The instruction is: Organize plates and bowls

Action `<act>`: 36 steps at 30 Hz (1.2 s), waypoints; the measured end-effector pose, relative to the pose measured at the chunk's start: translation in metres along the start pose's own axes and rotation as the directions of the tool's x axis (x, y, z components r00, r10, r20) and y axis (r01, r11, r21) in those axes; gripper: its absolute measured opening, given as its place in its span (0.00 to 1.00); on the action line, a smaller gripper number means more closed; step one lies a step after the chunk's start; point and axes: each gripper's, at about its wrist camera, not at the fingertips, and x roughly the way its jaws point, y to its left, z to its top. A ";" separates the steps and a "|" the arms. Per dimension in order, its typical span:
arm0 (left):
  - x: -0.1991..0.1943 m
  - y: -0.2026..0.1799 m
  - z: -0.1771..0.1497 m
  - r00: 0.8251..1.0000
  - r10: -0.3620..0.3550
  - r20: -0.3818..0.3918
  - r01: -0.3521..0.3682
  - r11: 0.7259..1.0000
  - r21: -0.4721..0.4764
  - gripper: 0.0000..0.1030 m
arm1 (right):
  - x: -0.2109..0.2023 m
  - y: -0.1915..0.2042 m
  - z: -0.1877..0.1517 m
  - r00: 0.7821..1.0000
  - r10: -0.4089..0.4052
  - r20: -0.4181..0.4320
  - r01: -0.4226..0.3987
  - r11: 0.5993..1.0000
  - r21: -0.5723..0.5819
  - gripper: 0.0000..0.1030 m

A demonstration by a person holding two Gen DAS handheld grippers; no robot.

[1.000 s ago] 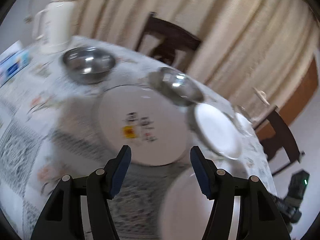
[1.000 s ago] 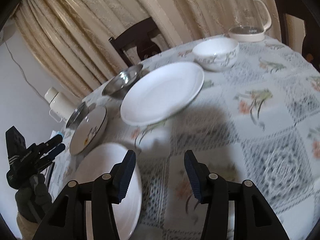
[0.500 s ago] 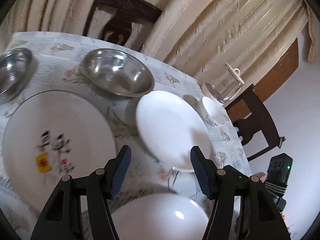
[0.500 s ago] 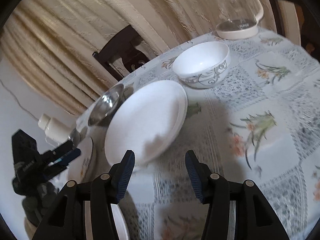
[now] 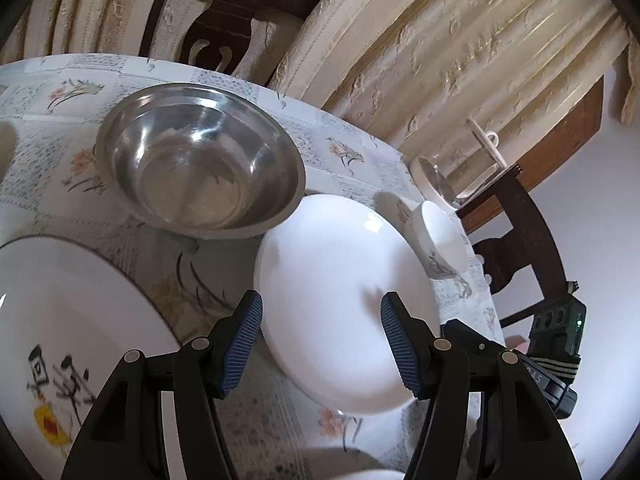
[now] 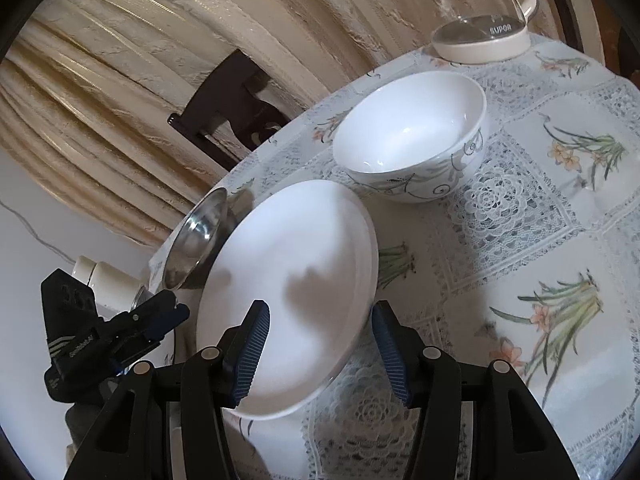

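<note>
Centrally, a plain white plate point(image 5: 340, 300) is seen lying on the worktop point(image 6: 560, 240) ahead of both spread, empty jaws. Beyond the left gripper point(image 5: 321, 344) jaws, a steel bowl point(image 5: 200, 160) is set. Beyond the right gripper point(image 6: 320, 352) jaws, a smaller white patterned bowl point(image 6: 412, 144) is placed.

opposed close views (low), shared white plate point(image 5: 340, 300)

Home dining room, floral tablecloth point(image 6: 560, 240), carved wooden chair point(image 5: 224, 12), beige curtains point(image 5: 460, 60)
</note>
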 end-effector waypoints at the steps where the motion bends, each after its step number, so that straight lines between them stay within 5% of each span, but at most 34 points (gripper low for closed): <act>1: 0.003 0.001 0.001 1.000 0.007 -0.002 -0.007 1.000 0.003 0.60 | 0.002 -0.001 0.000 1.000 -0.006 -0.001 0.006 1.000 -0.001 0.56; 15: 0.026 0.004 0.001 0.998 0.056 -0.018 -0.055 0.997 0.051 0.56 | 0.017 -0.003 0.006 1.000 -0.013 -0.016 0.013 1.000 -0.021 0.53; 28: 0.025 0.002 0.003 0.998 0.067 0.019 -0.068 0.994 0.089 0.54 | 0.024 -0.002 0.007 0.998 -0.055 -0.019 0.054 0.995 -0.080 0.31; 36: 0.020 -0.003 -0.004 0.997 0.070 0.014 -0.071 0.993 0.092 0.54 | 0.015 -0.003 0.001 0.997 -0.070 -0.016 0.068 0.993 -0.100 0.31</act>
